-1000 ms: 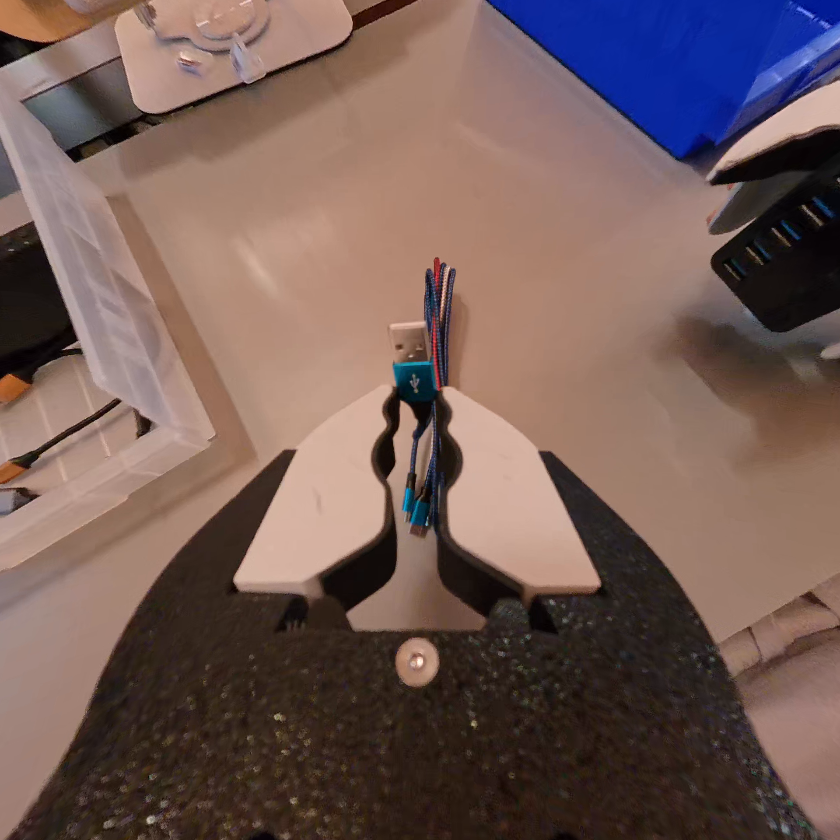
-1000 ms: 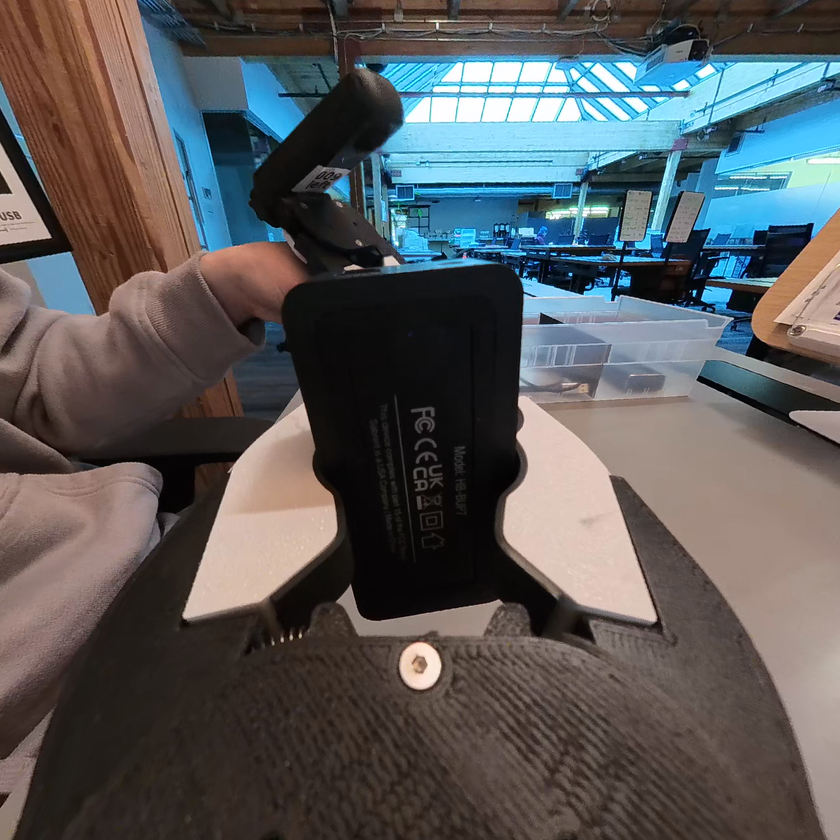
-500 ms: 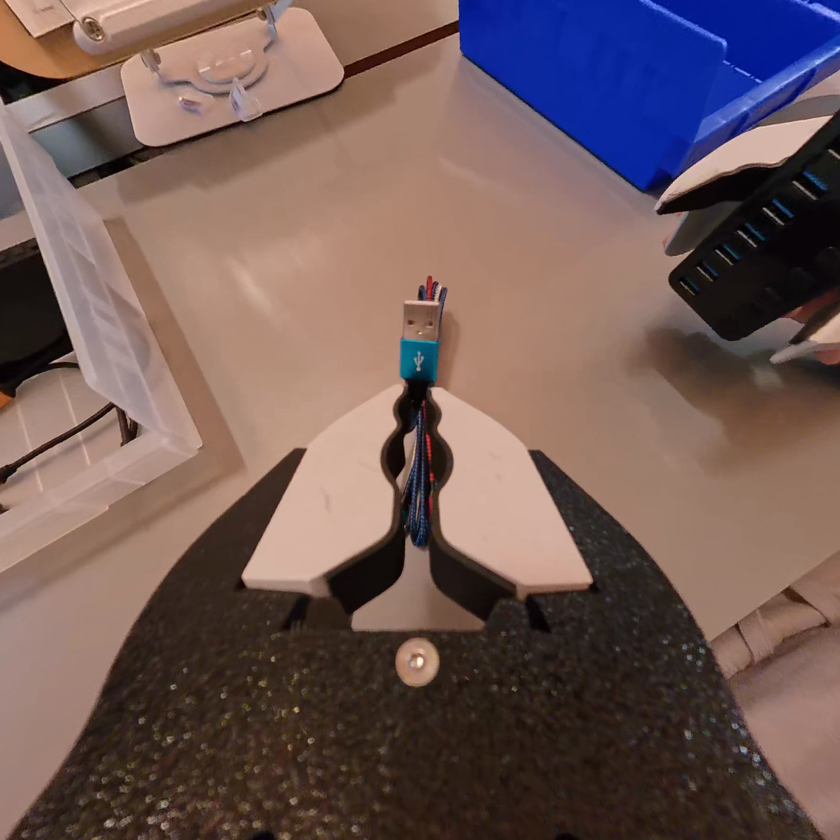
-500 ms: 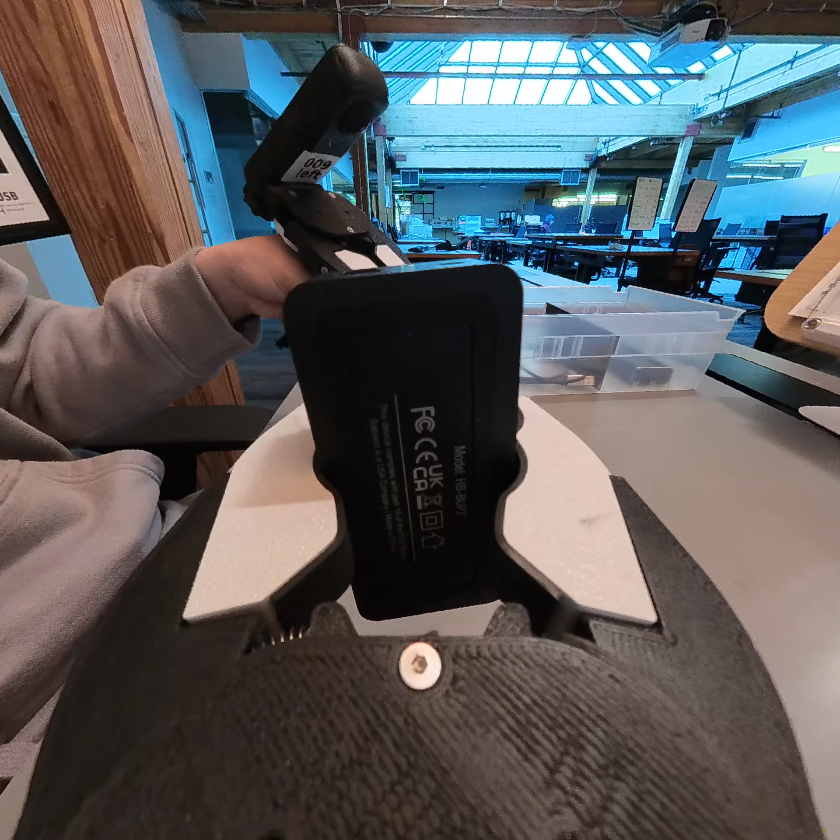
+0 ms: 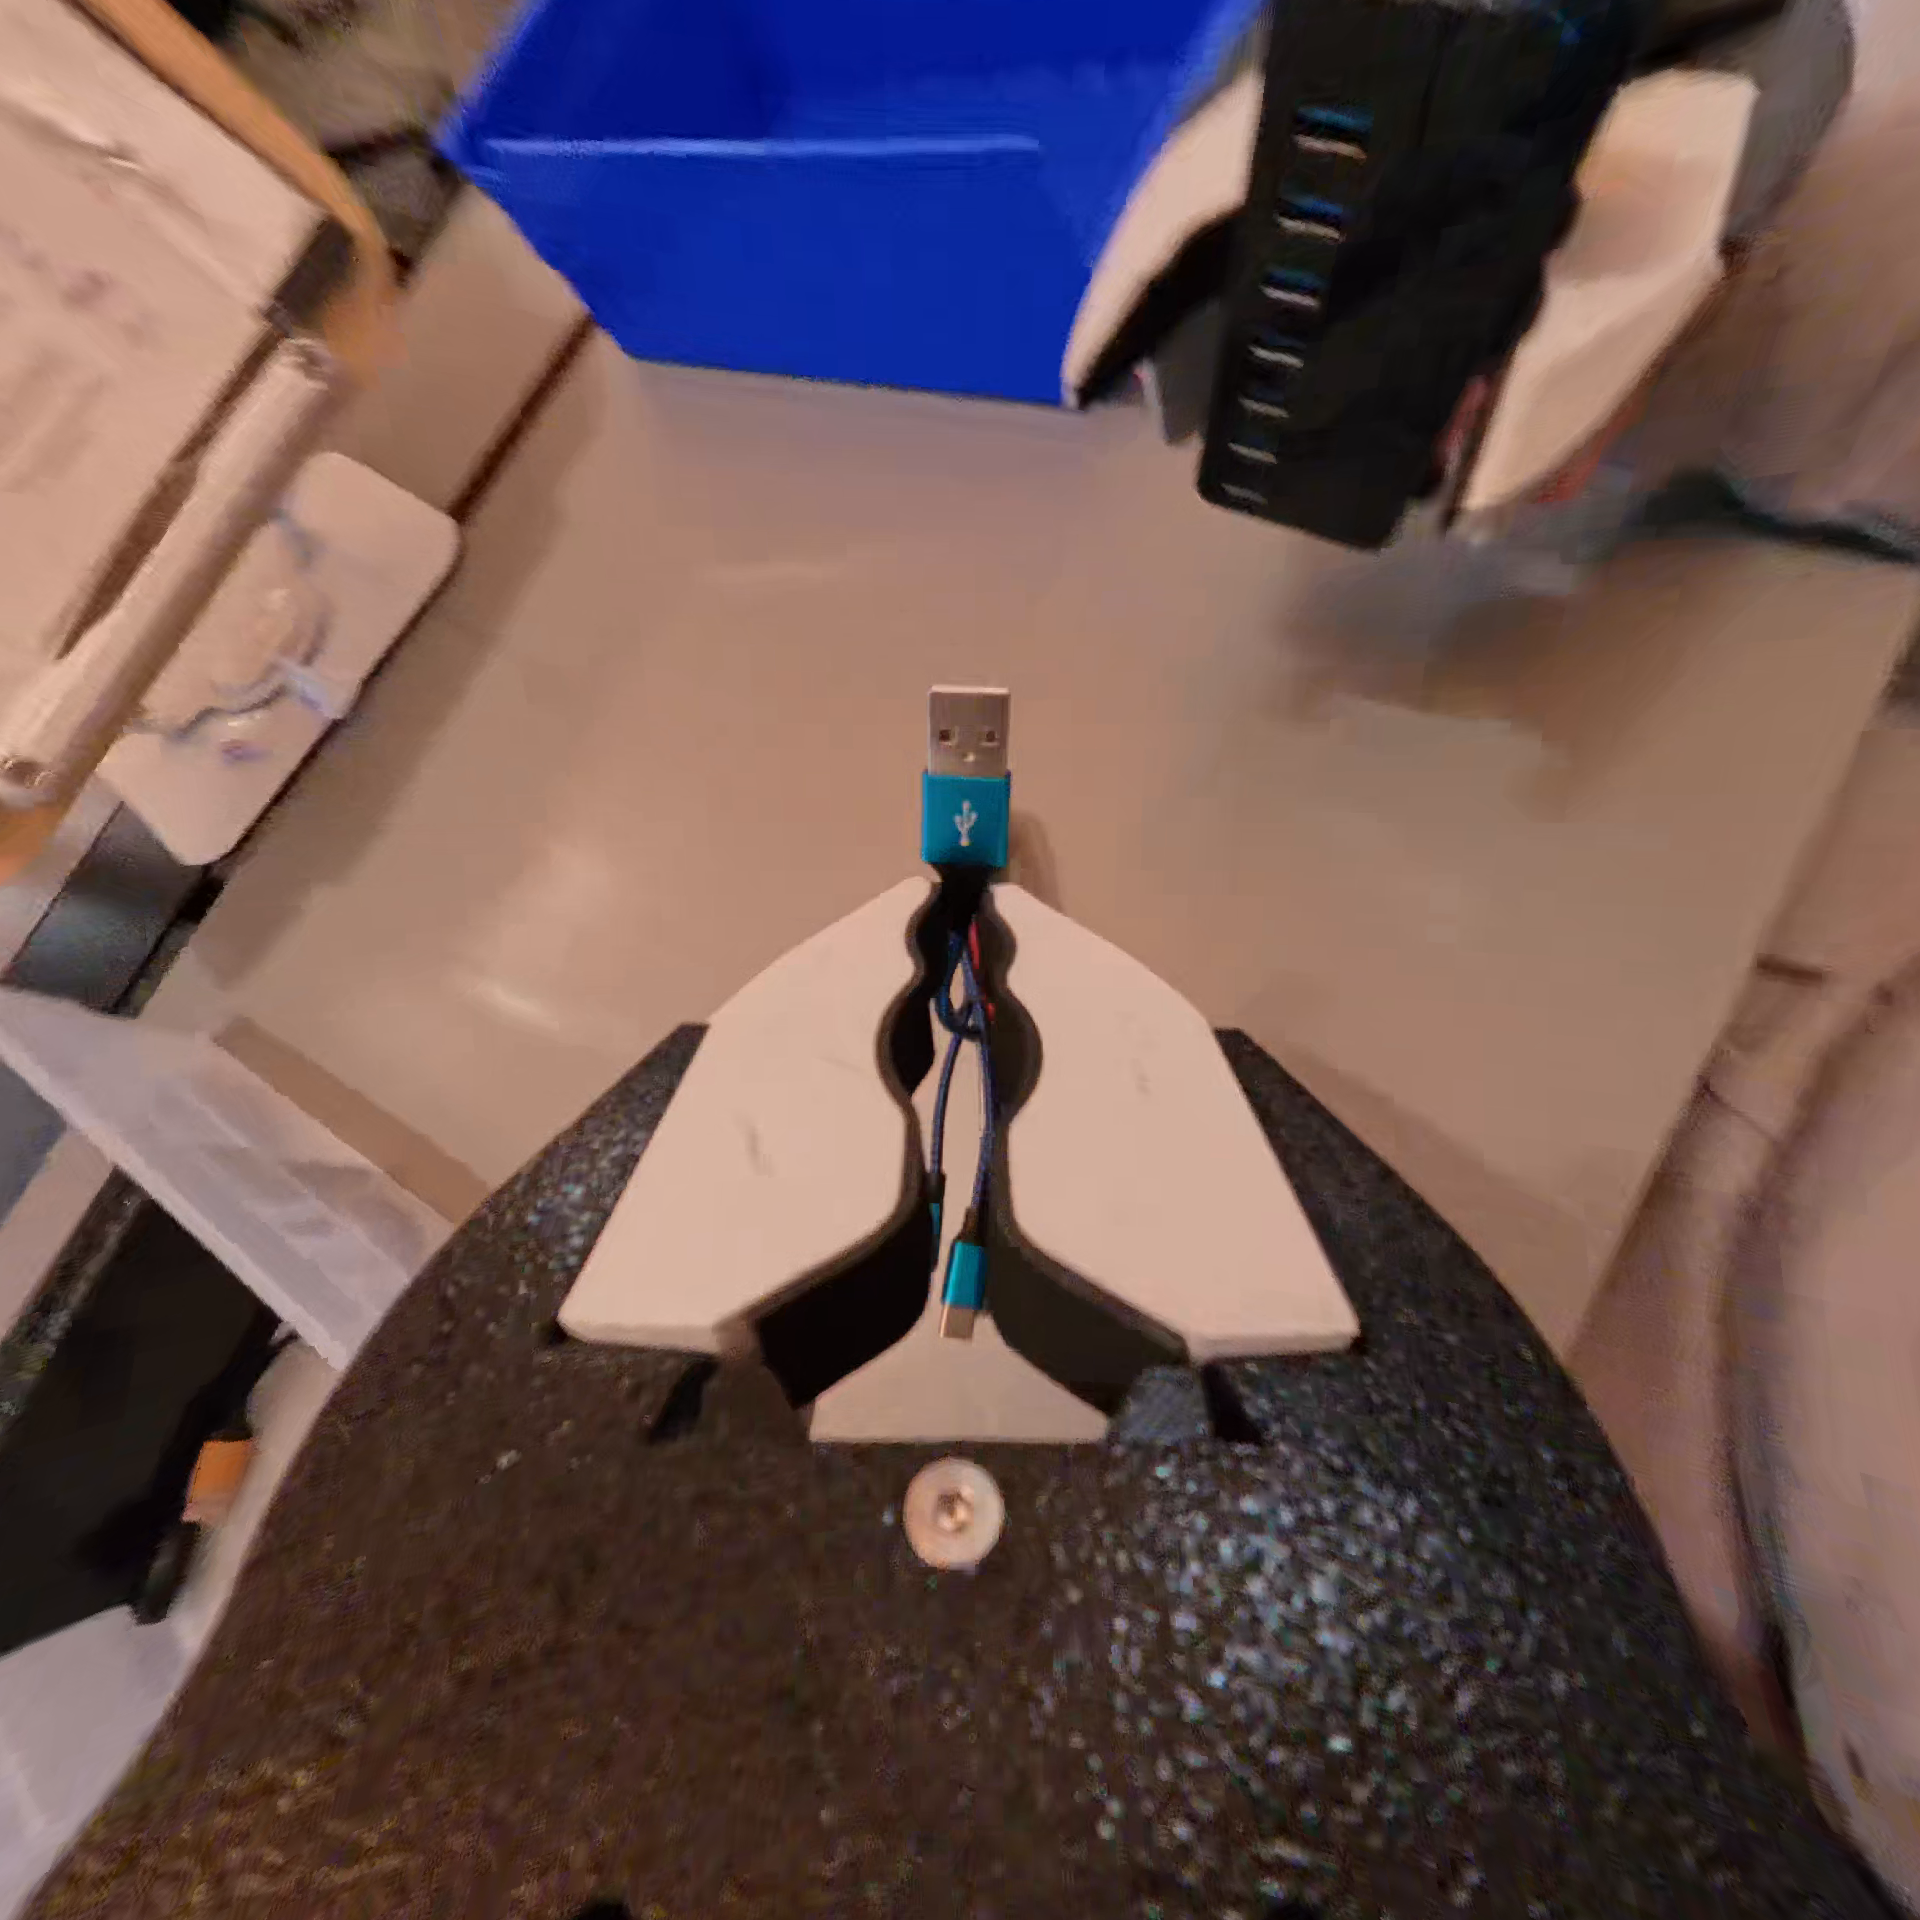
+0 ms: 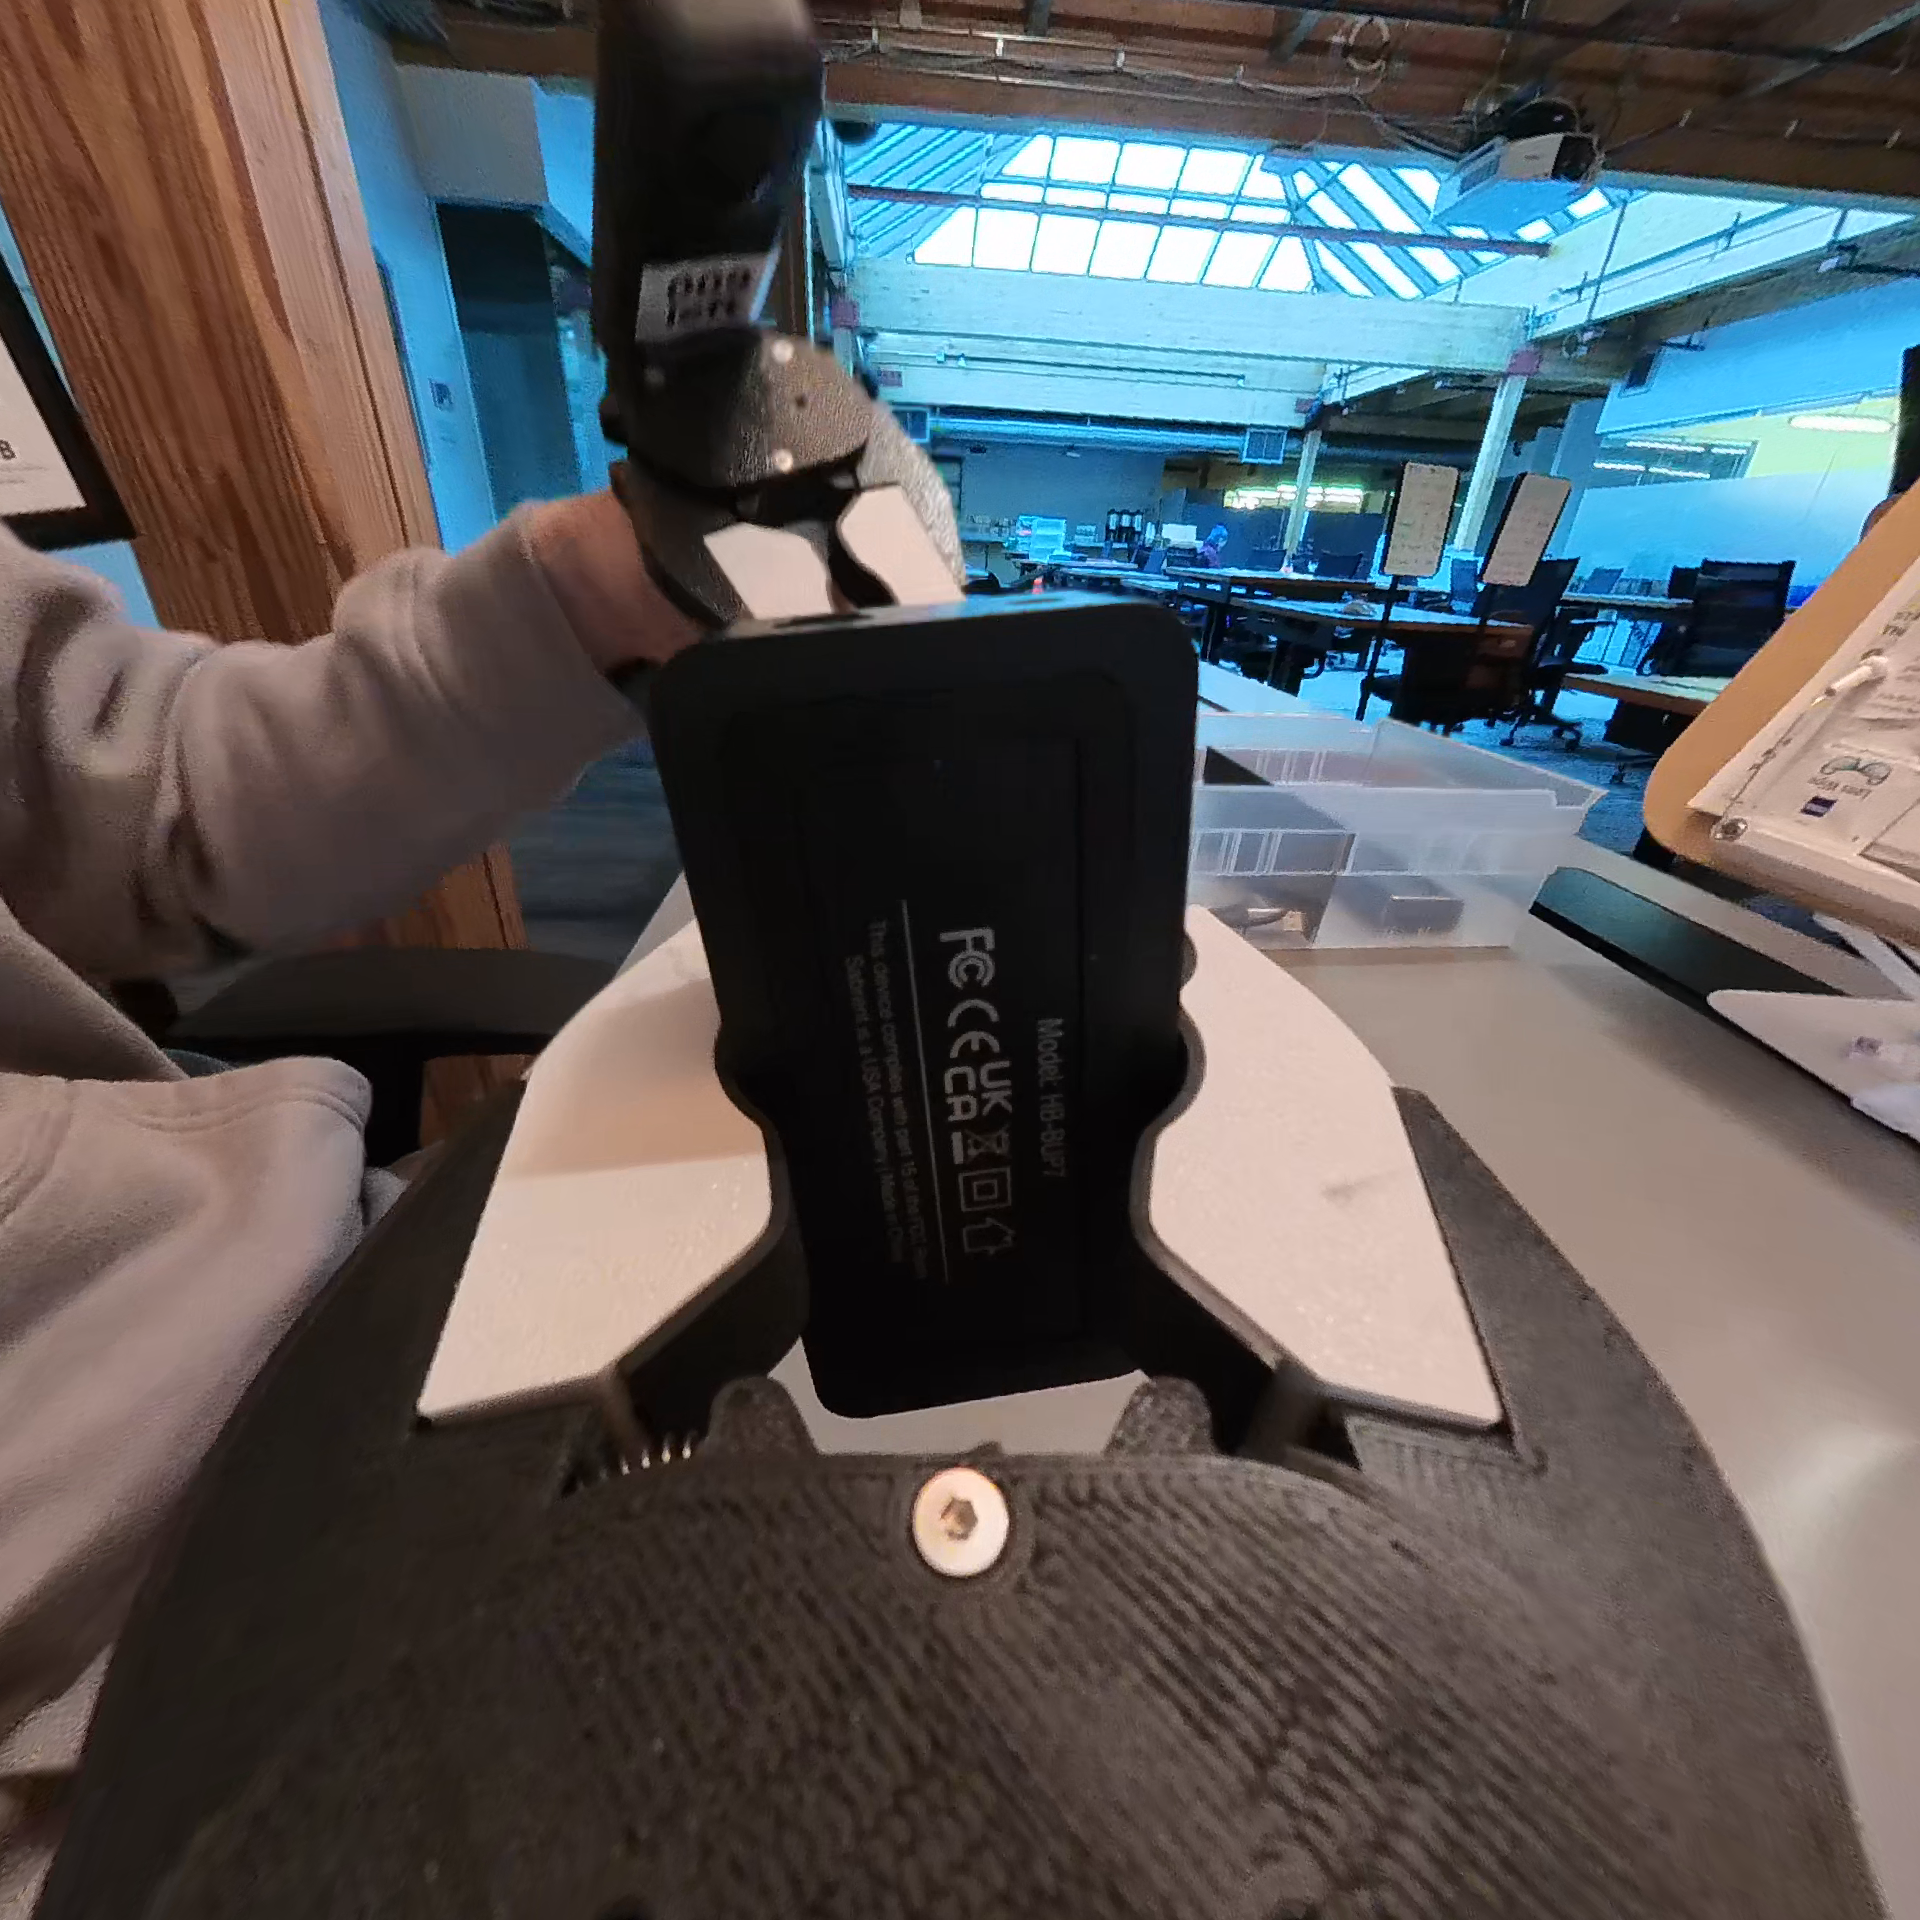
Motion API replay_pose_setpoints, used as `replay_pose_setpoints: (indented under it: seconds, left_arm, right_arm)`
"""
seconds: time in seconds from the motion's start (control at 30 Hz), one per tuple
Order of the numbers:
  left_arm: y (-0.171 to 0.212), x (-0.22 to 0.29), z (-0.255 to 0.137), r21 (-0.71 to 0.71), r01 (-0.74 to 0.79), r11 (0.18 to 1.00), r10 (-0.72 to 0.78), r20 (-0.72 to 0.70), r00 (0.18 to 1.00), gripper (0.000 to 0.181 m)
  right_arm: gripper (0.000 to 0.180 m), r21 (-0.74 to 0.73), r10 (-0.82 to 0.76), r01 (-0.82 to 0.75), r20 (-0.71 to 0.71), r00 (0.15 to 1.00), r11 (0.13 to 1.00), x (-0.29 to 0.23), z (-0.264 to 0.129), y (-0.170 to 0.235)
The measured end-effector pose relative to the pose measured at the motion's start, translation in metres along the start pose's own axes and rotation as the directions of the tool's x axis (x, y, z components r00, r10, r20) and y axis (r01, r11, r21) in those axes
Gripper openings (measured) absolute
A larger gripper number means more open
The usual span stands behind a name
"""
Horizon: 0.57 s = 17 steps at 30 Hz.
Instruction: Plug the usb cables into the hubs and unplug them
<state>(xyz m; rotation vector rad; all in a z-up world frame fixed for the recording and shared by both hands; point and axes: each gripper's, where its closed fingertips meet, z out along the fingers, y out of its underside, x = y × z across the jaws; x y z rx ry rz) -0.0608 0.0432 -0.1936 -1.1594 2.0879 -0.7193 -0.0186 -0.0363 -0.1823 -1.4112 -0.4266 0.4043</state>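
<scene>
Cable (image 5: 967, 821) sat clamped in your left gripper (image 5: 961, 894), plug forward for insertion; your right gripper (image 6: 956, 1039) pinched the hub (image 6: 935, 987), ports facing it.

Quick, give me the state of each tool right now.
Left tool: closed on the USB cable, plug pointing forward.
Right tool: closed on the black hub.

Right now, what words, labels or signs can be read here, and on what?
I won't copy writing; here is where it stands.
USB hub: white print on its back, legible.
White sticker on the left gripper: blurred.
USB cable plug: a small white symbol.
Framed sign, clipped papers: too small.
</scene>
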Motion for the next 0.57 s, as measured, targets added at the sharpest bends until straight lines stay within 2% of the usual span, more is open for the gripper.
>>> replay_pose_setpoints:
  seconds: [0.1, 0.3, 0.57]
  left_arm:
    - [-0.021, 0.014, -0.007, -0.127, -0.138, 0.982, 0.123, -0.12, 0.985, 0.005]
    - [-0.051, 0.03, 0.002, -0.256, -0.278, 0.926, 0.198, -0.297, 0.934, 0.005]
    - [-0.062, 0.054, 0.033, -0.348, -0.34, 0.874, 0.212, -0.358, 0.909, 0.005]
  right_arm:
    - [0.074, 0.016, -0.037, 0.037, -0.016, 0.999, 0.999, -0.001, -0.006, -0.016]
    - [0.074, 0.014, -0.07, 0.07, 0.012, 0.997, 0.997, -0.01, -0.015, -0.034]
    - [0.074, 0.031, -0.027, 0.025, 0.086, 0.996, 0.999, -0.015, -0.021, -0.028]
